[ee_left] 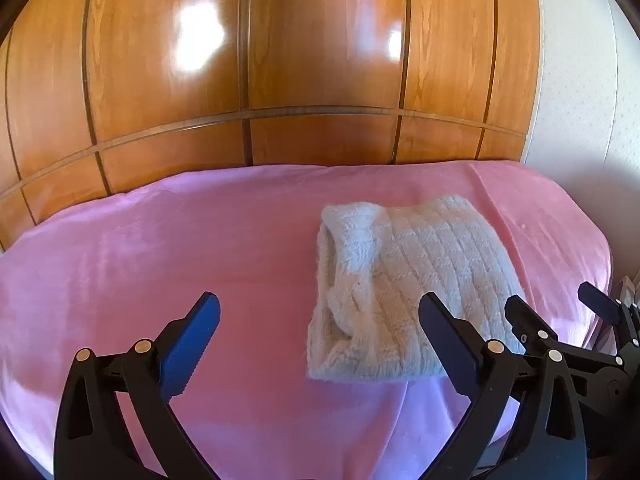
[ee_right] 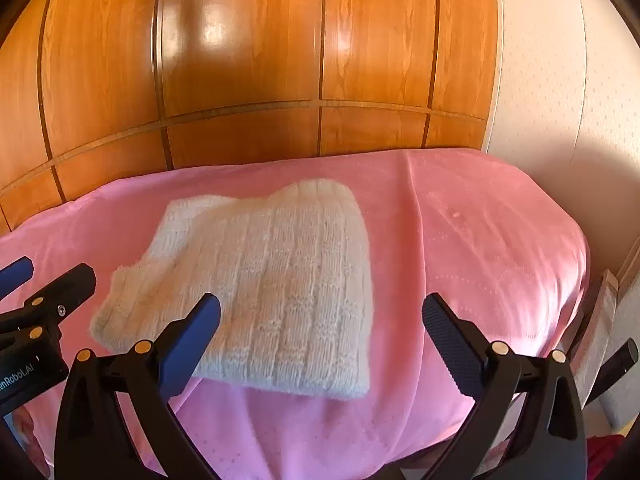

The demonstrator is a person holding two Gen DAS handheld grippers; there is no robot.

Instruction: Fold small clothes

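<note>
Text: "enRobot.AI", white letters, its start cut off by the left edge of the frame
Carrier: black body of the left gripper (ee_right: 16, 280), lower left of the right wrist view
Left wrist view: no readable text
Elsewhere in the right wrist view: no other labels or numbers
</note>
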